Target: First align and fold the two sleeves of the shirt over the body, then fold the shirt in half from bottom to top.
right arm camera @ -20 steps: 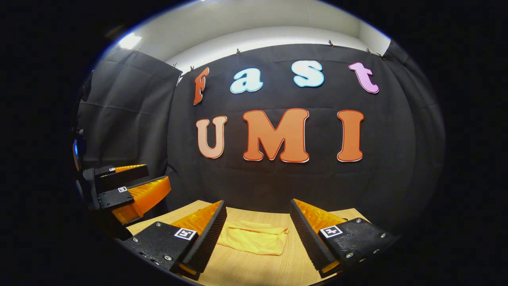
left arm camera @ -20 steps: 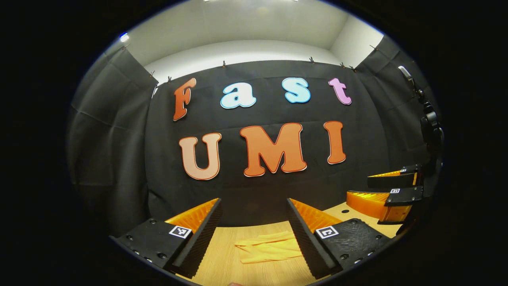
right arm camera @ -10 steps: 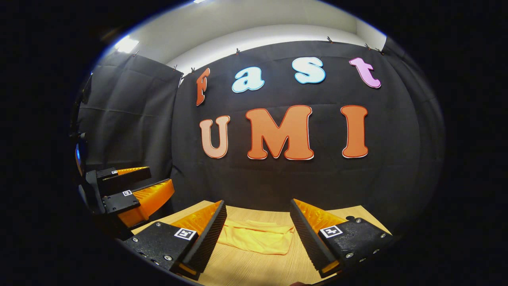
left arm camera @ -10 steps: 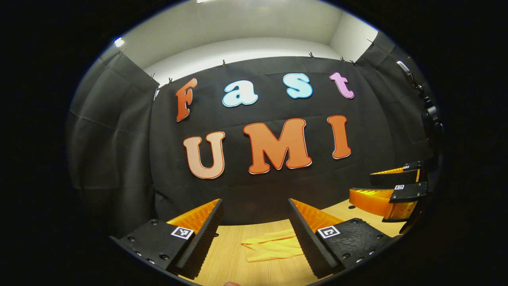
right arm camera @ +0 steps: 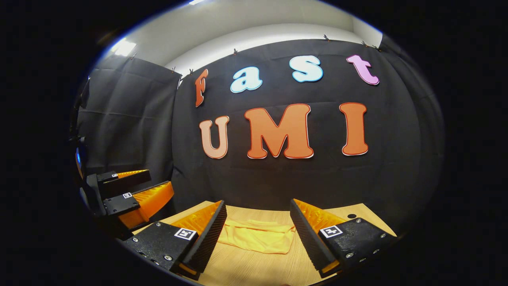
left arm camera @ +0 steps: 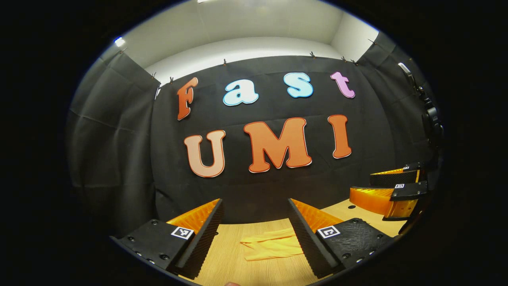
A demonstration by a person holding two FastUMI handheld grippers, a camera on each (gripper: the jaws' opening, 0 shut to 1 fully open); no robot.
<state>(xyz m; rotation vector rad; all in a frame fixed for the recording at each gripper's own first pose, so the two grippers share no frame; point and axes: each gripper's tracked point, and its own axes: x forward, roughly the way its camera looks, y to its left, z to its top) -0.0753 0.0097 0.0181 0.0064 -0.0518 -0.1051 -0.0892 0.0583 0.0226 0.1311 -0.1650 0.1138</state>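
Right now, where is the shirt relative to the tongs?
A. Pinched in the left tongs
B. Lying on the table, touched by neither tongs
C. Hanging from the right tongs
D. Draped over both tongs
B: the shirt lies in a compact pile on the table, while the right tongs and the left tongs are held open above it, nothing between their fingers.

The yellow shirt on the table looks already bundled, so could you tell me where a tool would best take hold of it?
Probably at the near edge of the yellow shirt, coming in low from the front. It lies flat and layered on the wooden table, so only an edge offers anything to pinch. Both tools are open above it.
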